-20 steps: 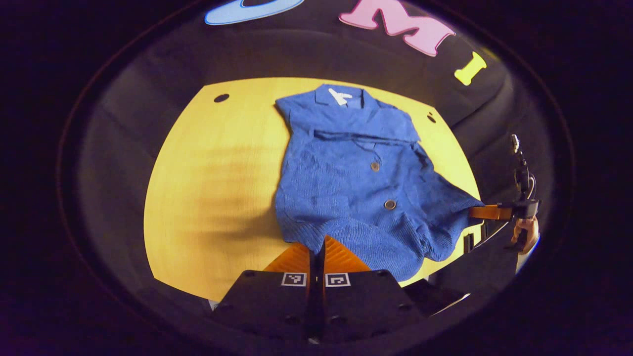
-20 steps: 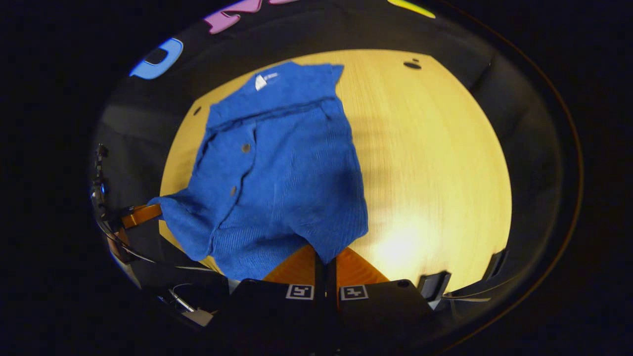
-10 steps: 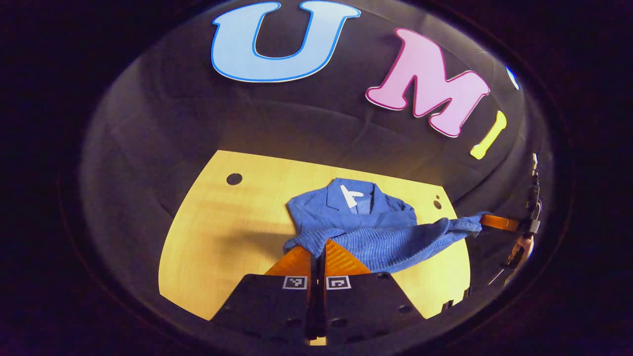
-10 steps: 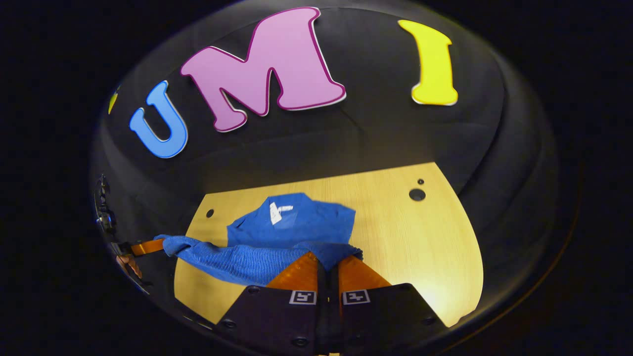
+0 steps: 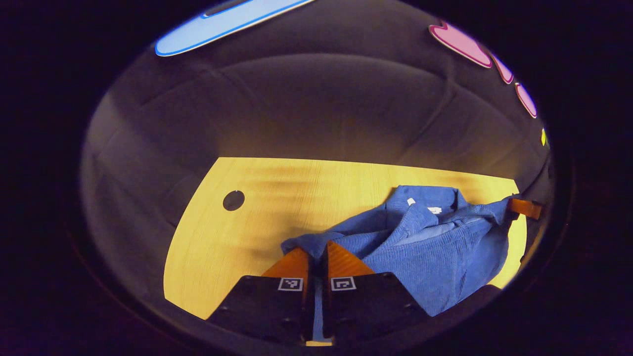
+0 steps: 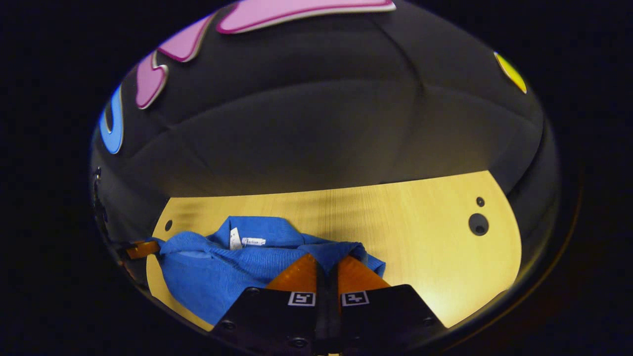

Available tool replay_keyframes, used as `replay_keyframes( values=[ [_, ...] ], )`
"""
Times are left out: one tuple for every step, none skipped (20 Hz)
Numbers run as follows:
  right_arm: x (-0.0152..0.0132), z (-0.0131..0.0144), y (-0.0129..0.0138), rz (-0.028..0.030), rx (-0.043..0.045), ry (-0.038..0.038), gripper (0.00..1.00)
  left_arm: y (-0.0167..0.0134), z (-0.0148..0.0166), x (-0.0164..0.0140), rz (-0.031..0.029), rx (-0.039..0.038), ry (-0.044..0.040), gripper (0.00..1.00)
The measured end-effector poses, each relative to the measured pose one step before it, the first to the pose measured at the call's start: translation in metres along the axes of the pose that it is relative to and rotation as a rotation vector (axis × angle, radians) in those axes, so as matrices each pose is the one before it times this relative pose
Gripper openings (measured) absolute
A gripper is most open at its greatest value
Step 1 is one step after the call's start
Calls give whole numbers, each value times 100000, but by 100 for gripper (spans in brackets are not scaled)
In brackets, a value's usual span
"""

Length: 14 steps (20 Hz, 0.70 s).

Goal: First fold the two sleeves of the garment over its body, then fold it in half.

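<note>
Left tool (image 5: 316,252) fingers pinched together on hem corner of blue garment (image 5: 435,252). Right tool (image 6: 327,267) likewise clamped on other hem corner. Garment doubled over on yellow table (image 5: 237,237), hem lying near collar, white label (image 6: 234,238) showing. Round holes (image 6: 478,224) in table, well apart from cloth. Black booth wall (image 6: 321,123) at far side.

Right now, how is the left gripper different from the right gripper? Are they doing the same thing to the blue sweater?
The left gripper pinches one hem corner of the blue sweater; the right gripper pinches the opposite corner. Beside the left gripper the wooden table has one round hole; beside the right gripper it has two. Both are shut on the hem, carried up near the collar.
</note>
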State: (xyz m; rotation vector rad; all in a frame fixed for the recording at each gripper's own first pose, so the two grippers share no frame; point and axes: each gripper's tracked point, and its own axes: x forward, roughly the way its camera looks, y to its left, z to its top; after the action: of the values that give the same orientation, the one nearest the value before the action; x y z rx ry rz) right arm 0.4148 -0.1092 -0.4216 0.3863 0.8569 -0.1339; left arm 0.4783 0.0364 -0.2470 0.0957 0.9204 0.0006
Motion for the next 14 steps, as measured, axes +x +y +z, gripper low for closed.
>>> replay_keyframes(
  values=[
    [966, -138, -320, -666, 549, -509, 5, -914, 501, 66, 787, 610, -765, 13],
    [700, -375, -27, 324, 959, 511, 7, -643, 51, -80, 380, 172, -209, 22],
    [639, -526, 93, 612, 983, 896, 11, -728, 284, -251, 1356, 68, -1195, 40],
    [453, 134, 5, 1155, 623, -592, 29, -880, 360, -518, 496, -562, -1714, 57],
    [51, 400, -103, 799, 268, -1946, 46, -706, 697, -651, 641, -88, -2605, 72],
    [183, 453, 280, 1595, 2317, -1122, 64, -654, 1012, -1115, -456, 883, -1401, 73],
    [-509, 718, 52, 1037, 1966, -800, 81, -986, 375, -1704, -92, 1532, -1200, 74],
    [-223, 448, -214, -1140, 5, -1540, 99, -1270, 730, -1412, -291, 1449, -1916, 78],
    [-509, 593, -95, -932, -1846, -2162, 98, -1498, 470, -1733, -651, 676, -1535, 75],
    [-687, 546, 133, 381, -2940, -2588, 98, -1152, 694, -1483, -140, 373, -2625, 75],
    [-883, 610, 63, -450, -3966, -2722, 98, -642, 1162, -1367, 547, 300, -2988, 76],
    [-988, 790, 144, -370, -4290, -2756, 98, -1113, 1415, -1852, -647, -104, -2908, 76],
    [-1101, 876, 468, 294, -3404, -2946, 98, -1455, 1759, -2231, -849, -114, -3567, 77],
    [-1431, 967, 546, -482, -3086, -3100, 98, -579, 1382, -2283, -1067, 145, -3411, 78]
  ],
)
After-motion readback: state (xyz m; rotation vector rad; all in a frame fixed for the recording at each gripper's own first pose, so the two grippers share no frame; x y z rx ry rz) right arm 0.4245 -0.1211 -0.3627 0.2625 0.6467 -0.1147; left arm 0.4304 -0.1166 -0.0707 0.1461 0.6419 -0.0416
